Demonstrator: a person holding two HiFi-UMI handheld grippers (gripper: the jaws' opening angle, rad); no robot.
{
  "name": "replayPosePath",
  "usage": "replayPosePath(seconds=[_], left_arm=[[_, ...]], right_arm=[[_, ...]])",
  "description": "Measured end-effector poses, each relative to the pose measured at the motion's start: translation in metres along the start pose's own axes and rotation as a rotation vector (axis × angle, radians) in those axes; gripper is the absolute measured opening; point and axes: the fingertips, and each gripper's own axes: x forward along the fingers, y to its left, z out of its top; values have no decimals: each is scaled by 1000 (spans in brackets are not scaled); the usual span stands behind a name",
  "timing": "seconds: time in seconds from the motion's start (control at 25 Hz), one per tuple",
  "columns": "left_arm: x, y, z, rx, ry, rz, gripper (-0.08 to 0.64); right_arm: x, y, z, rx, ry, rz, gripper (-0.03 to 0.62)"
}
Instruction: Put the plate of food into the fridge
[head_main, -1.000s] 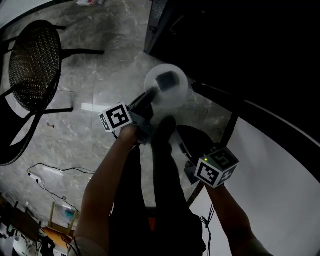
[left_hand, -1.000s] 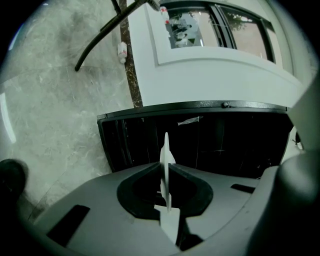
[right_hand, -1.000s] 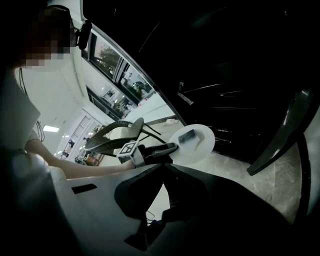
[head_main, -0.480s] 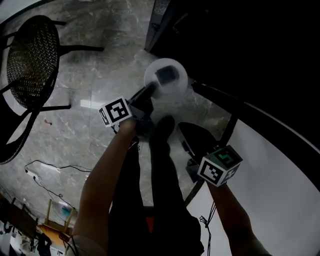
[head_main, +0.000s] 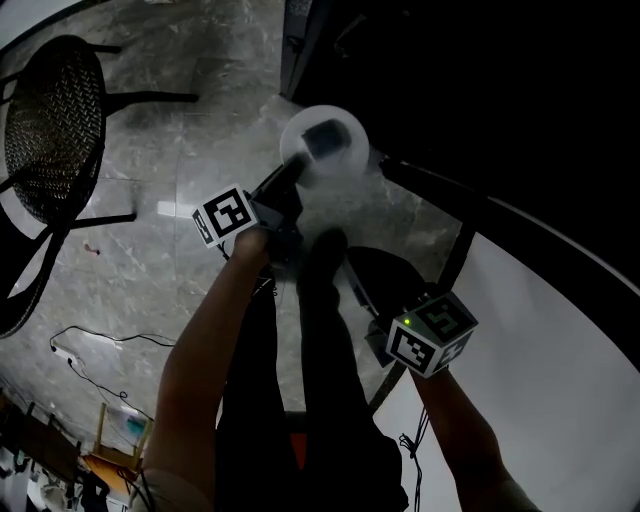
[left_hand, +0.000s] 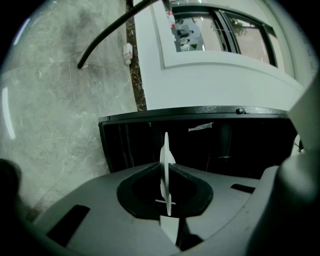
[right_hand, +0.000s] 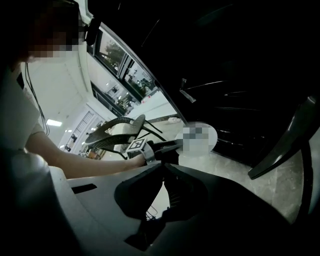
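Plates: one plate (head_main: 340, 165), with one grey lump (head_main: 326, 139) on it. Grippers: two, the left gripper (head_main: 297, 173) and the right gripper (right_hand: 163, 167), each with two jaws. Marker cubes: two, a left cube (head_main: 228, 216) and a right cube (head_main: 430, 335). One dark fridge (left_hand: 130, 145). One mesh chair (head_main: 50, 120). One white counter (head_main: 570, 350). One thin cable (head_main: 100, 338) on the floor (head_main: 200, 120). Bare forearms: two.

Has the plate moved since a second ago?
Yes, slightly. In the head view the plate, clamped in the left hand-held gripper, has crept up the picture, closer to the lower corner of the dark fridge.
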Motion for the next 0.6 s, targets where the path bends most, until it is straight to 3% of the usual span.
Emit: replayPosePath(seconds=[0.6], left_arm=[[25, 17, 8, 7, -18, -18, 23]], right_arm=[[7, -16, -6, -11, 24, -13, 26]])
